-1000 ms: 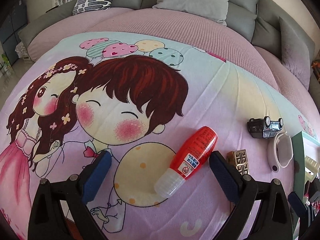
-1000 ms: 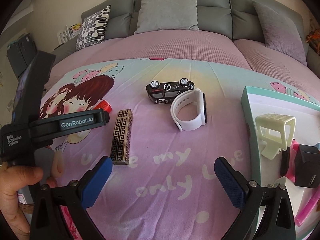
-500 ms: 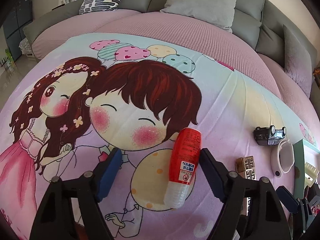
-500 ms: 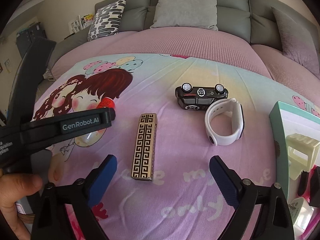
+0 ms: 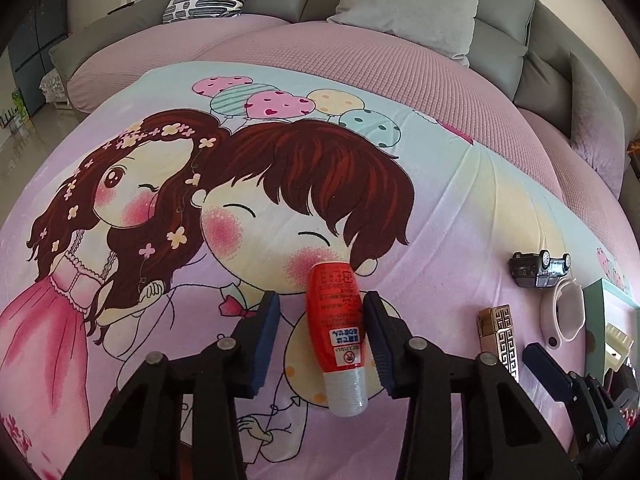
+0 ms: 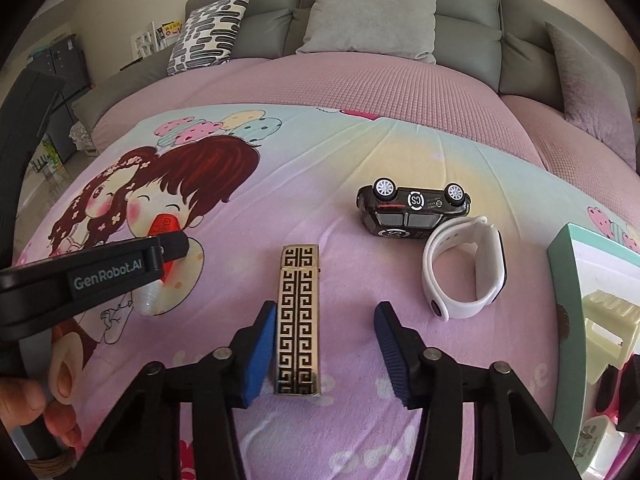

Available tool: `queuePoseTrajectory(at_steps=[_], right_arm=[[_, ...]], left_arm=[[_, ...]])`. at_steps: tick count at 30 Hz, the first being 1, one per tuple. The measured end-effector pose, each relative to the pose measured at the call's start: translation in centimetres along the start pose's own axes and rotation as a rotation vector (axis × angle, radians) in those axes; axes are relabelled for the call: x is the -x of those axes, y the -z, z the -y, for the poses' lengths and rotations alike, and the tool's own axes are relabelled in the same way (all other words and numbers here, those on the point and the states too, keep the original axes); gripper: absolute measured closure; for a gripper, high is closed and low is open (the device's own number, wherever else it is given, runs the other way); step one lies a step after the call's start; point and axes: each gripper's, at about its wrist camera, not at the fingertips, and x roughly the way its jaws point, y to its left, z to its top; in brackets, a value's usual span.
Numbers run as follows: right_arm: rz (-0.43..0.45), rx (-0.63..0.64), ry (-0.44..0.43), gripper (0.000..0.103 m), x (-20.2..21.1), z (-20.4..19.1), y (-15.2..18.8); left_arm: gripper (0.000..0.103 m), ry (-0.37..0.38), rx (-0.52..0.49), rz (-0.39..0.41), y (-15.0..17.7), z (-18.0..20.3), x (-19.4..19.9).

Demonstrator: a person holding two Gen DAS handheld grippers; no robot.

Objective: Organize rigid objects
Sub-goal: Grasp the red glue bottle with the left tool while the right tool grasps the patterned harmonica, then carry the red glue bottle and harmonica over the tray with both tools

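Observation:
A red glue bottle [image 5: 335,320] with a clear cap lies on the cartoon bedsheet. My left gripper [image 5: 320,312] is open around it, the right finger touching it, a gap on the left. A gold and black patterned lighter [image 6: 298,316] lies between the fingers of my open right gripper [image 6: 325,320], close to the left finger. The lighter also shows in the left wrist view [image 5: 500,334]. The left gripper [image 6: 96,276] shows at the left of the right wrist view, over the bottle [image 6: 162,232].
A black toy car [image 6: 412,208] lies on its side beside a white wristband [image 6: 464,268]. A mint-edged box [image 6: 568,264] at the right holds a cream clip [image 6: 608,320] and other small items. Grey cushions and pillows line the back.
Both grippers moved forward and narrowed. The bottle now lies between the left fingers, pointing away from me. The lighter now lies between the right fingers.

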Motion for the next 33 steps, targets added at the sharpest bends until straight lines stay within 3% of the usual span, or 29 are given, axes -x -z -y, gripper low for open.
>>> queuePoseTrajectory(at_steps=[6, 8, 10, 20, 33], right_arm=[[-0.004, 0.01, 0.002, 0.066, -0.3, -0.5, 0.0], [-0.003, 0.001, -0.006, 0.081, -0.2, -0.3, 0.1], [-0.004, -0.013, -0.008, 0.081, 0.0, 0.0, 0.1], [0.011, -0.11, -0.027, 0.081, 2.1, 2.0, 1.1], [0.162, -0.309, 0.03, 0.081, 10.3, 8.3, 1.9]], left_arm=[[0.065, -0.04, -0.046, -0.01, 0.4, 1.3, -0.1], [0.067, -0.032, -0.042, -0.01, 0.5, 1.4, 0.0], [0.073, -0.02, -0.028, -0.011, 0.6, 1.4, 0.2], [0.073, 0.054, -0.016, -0.007, 1.4, 2.2, 1.7], [0.074, 0.148, -0.104, 0.146, 1.0, 6.6, 8.5]])
